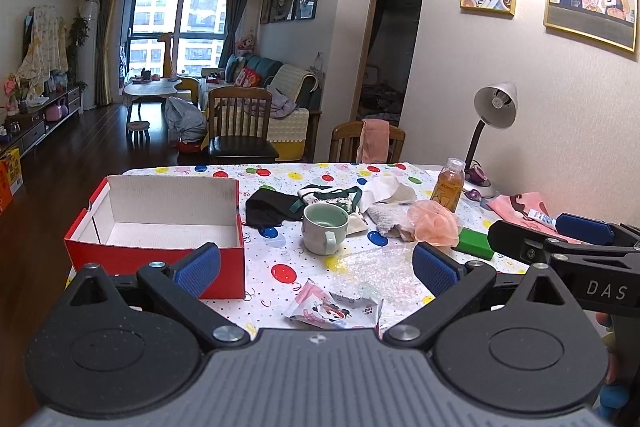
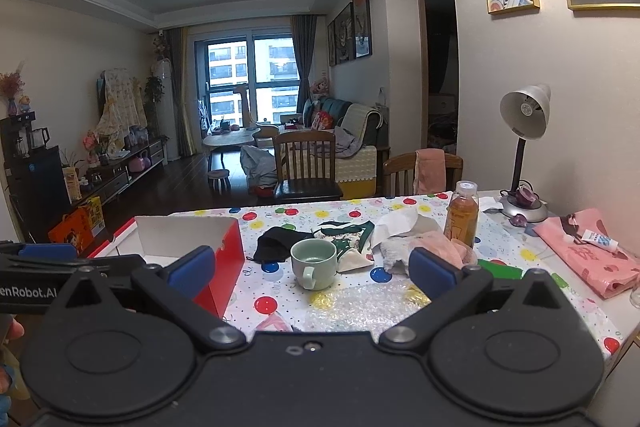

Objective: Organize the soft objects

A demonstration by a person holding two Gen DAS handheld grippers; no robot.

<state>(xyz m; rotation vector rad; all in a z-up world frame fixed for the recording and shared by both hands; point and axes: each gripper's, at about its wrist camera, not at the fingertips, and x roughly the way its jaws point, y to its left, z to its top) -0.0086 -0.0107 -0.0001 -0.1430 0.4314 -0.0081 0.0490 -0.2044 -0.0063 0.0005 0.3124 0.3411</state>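
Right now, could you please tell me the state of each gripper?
Left gripper: open, holding nothing, above the table's near edge.
Right gripper: open, holding nothing, also short of the clutter.

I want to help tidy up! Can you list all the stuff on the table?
box: one, red outside, white inside, empty, left side
mug: one, pale green, upright, middle
black cloth: one, behind mug
green-and-white cloth: one, behind mug
mesh puff: one, peach, right of mug
bottle: one, amber, upright, back right
lamp: one, grey, far right
bubble wrap: one, clear, front
snack packet: one, pink, front edge
left gripper: open, empty
right gripper: open, empty
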